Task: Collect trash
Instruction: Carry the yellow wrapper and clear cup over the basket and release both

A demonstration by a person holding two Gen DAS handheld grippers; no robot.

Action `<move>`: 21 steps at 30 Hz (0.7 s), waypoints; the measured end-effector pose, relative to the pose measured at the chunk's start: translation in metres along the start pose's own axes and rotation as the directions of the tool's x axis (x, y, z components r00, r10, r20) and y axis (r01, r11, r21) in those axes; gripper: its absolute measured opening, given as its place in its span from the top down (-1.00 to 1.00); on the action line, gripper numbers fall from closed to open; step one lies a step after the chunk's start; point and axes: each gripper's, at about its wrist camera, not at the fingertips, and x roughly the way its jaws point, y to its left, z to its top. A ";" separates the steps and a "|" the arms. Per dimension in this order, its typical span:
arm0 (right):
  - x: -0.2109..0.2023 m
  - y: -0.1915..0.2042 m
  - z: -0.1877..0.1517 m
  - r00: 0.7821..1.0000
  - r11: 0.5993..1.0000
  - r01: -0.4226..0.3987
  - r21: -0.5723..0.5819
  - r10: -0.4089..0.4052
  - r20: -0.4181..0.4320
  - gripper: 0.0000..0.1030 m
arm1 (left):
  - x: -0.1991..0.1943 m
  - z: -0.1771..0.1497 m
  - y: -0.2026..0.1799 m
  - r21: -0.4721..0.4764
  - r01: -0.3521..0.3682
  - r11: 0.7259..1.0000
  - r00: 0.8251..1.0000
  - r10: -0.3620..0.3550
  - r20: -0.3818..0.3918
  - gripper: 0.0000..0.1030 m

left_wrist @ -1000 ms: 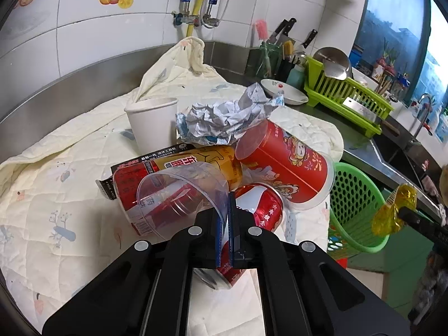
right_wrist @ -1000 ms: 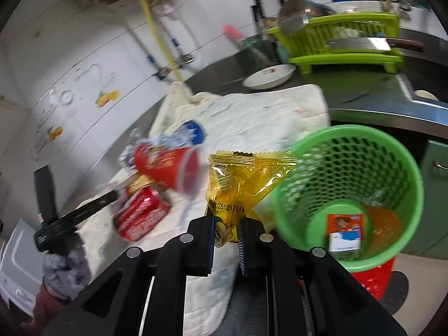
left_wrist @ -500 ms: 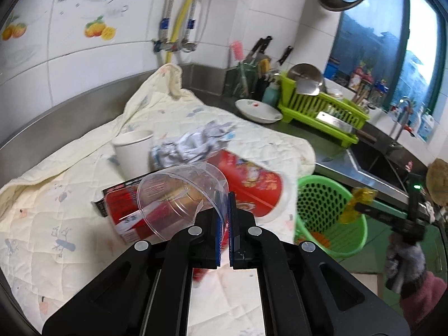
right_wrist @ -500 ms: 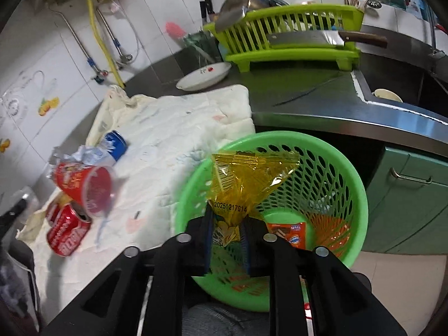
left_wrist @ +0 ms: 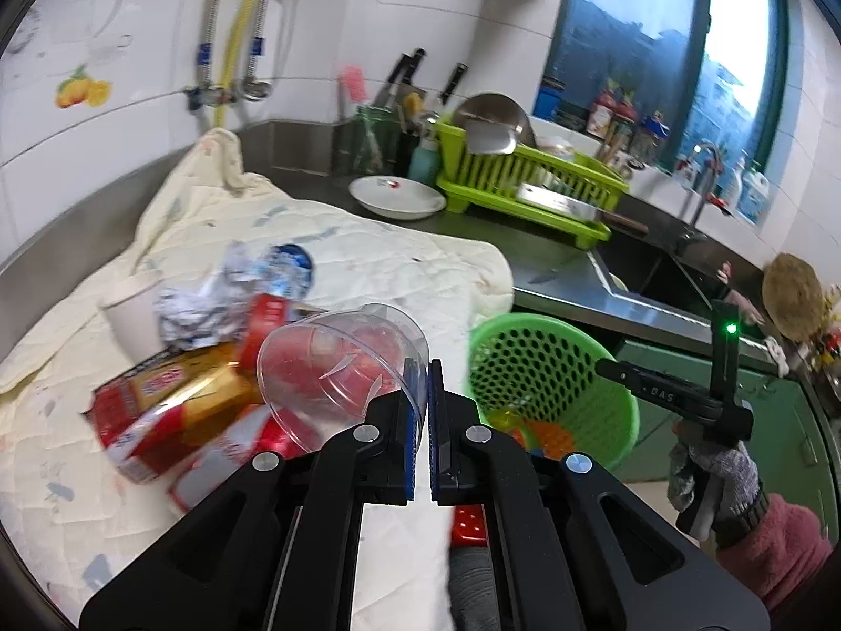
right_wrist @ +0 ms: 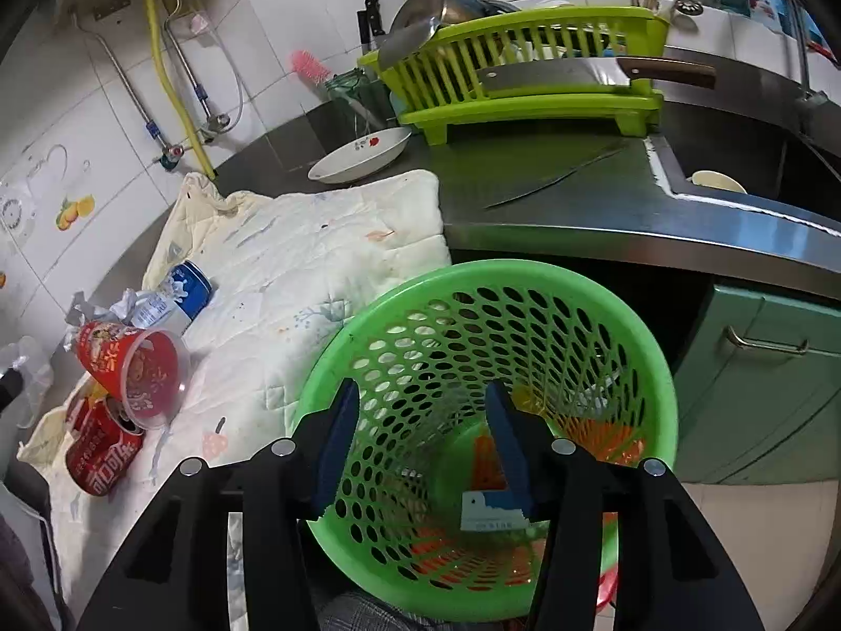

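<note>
Our left gripper (left_wrist: 420, 384) pinches the clear plastic cup (left_wrist: 341, 368) by its rim, left of the green basket (left_wrist: 552, 368). Our right gripper (right_wrist: 420, 420), jaws just opening and empty, hangs over the basket. We should carry the cup right, above the rim, before releasing.

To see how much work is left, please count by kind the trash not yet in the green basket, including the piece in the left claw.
Cups: 3 (white paper cup, red cup, clear cup in the left claw)
Cans: 2 (blue-white can, red can)
Cartons: 1 (red-gold carton)
Crumpled paper: 1
Total: 7
</note>
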 end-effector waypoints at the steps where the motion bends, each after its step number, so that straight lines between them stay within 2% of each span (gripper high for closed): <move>1: -0.005 -0.002 0.000 1.000 1.000 0.001 0.004 -0.001 0.006 -0.01 | 0.005 0.001 -0.006 0.010 0.012 1.000 1.000 -0.011 -0.006 0.96; 7: -0.038 -0.015 -0.004 0.997 0.999 0.047 -0.019 -0.046 0.056 -0.16 | 0.038 0.000 -0.044 0.059 0.079 0.995 0.995 -0.075 -0.066 0.96; 14: -0.070 -0.027 -0.014 0.993 0.997 0.067 -0.035 -0.063 0.099 -0.31 | 0.089 -0.004 -0.089 0.102 0.168 0.981 0.975 -0.150 -0.167 0.95; 21: -0.081 -0.040 -0.020 0.992 0.998 0.065 -0.018 -0.063 0.106 -0.34 | 0.138 -0.004 -0.131 0.170 0.202 0.964 0.955 -0.156 -0.251 0.94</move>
